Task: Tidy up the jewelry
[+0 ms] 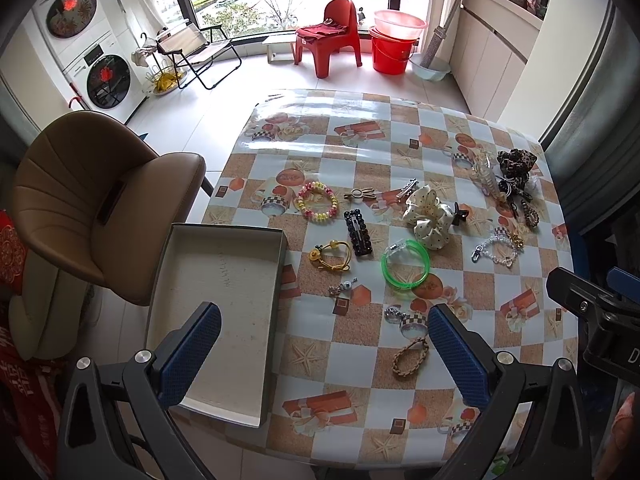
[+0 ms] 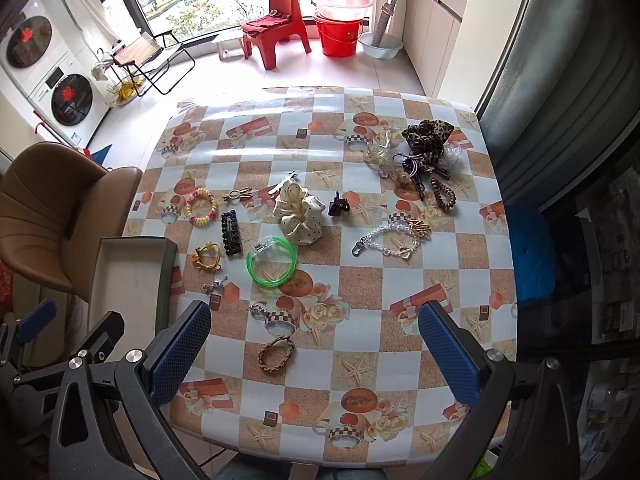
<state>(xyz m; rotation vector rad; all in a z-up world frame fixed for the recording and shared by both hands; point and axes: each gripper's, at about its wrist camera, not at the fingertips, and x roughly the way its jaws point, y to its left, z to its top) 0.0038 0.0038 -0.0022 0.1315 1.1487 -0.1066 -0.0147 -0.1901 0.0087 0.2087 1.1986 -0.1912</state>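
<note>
**Jewelry scattered, both grippers spread above table**

Jewelry lies loose on checkered tablecloth (image 2: 400, 264): green bangle (image 2: 272, 262) w/ clear clasp near centre, cream dotted scrunchie (image 2: 300, 216) just behind it, black studded clip (image 2: 231, 233) to its left, pink-yellow bead bracelet (image 2: 202, 206) further left, clear bead chain (image 2: 390, 240) on the right, braided tan loop (image 2: 276, 352) nearest. Leopard scrunchie (image 2: 426, 140) sits in a tangled pile at far right corner. Open grey box (image 1: 224, 312) overhangs left table edge, nothing inside. Left gripper (image 1: 324, 344) spread wide, holding nothing, over box edge. Right gripper (image 2: 314, 344) spread wide too, above braided loop. Near-right tabletop bare.
</note>
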